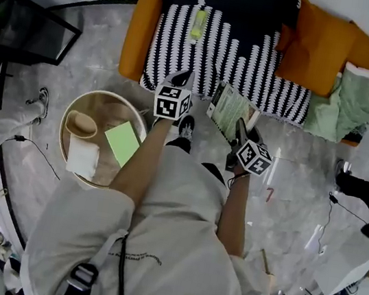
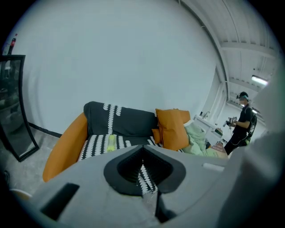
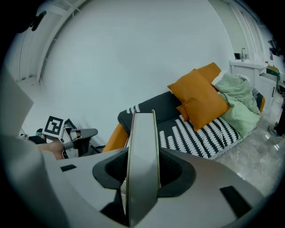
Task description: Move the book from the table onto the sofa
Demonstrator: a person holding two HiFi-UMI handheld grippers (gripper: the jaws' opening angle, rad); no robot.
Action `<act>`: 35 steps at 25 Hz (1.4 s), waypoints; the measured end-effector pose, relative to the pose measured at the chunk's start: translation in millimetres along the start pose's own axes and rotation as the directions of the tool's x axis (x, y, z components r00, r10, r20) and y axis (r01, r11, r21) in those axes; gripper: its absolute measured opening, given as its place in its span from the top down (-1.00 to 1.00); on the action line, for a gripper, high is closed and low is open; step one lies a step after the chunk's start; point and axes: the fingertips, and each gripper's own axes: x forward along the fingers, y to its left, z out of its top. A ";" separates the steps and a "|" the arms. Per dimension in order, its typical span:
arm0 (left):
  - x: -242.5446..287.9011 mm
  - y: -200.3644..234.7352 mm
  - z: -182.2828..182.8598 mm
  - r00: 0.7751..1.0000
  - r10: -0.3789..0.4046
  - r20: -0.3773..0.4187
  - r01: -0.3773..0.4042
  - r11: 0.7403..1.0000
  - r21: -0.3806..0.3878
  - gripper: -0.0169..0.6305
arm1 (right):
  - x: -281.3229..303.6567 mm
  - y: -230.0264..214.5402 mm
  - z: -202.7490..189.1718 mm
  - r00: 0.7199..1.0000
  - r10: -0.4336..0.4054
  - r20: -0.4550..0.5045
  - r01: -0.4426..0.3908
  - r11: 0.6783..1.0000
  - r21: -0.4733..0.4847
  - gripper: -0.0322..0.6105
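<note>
The sofa (image 1: 241, 55) seat lies mostly bare ahead of the right gripper (image 1: 242, 127) and its book (image 1: 229, 109) (only a small yellow-green object (image 1: 198, 24) sits on its left part). Orange cushions (image 1: 324, 54) and a green blanket (image 1: 344, 103) fill the right end; the round bench (image 1: 111, 107) stands at left.

Left forearm (image 1: 139, 164) and right forearm (image 1: 234, 214) stretched forward side by side, both bare; left gripper (image 1: 183, 78) angled downward, jaws together with nothing between; right gripper (image 1: 242, 127) angled downward, jaws clamped on the book (image 1: 228, 108), held on edge
</note>
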 end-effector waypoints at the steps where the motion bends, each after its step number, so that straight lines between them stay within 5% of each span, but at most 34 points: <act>1: 6.9 1.8 6.6 1.000 -0.002 0.004 0.002 1.000 0.000 0.92 | 7.7 0.4 9.6 1.000 0.001 0.001 -0.001 1.000 -0.004 0.38; 11: 37.9 29.5 36.5 0.999 0.029 0.020 -0.028 0.998 -0.053 0.92 | 77.2 32.6 58.3 0.990 0.117 -0.072 -0.123 0.988 -0.090 0.38; 21: 51.8 58.5 52.6 0.979 0.200 0.046 -0.193 0.974 -0.118 0.92 | 174.2 51.1 87.3 0.929 0.268 -0.255 -0.323 0.924 -0.205 0.38; 29: 73.9 45.0 44.9 0.897 0.442 0.029 -0.416 0.863 -0.287 0.92 | 249.4 9.7 102.6 0.805 0.365 -0.468 -0.486 0.858 -0.166 0.38; 35: 129.9 35.2 32.0 0.833 0.553 0.009 -0.488 0.743 -0.459 0.92 | 311.2 -31.8 106.5 0.702 0.389 -0.597 -0.571 0.808 -0.145 0.38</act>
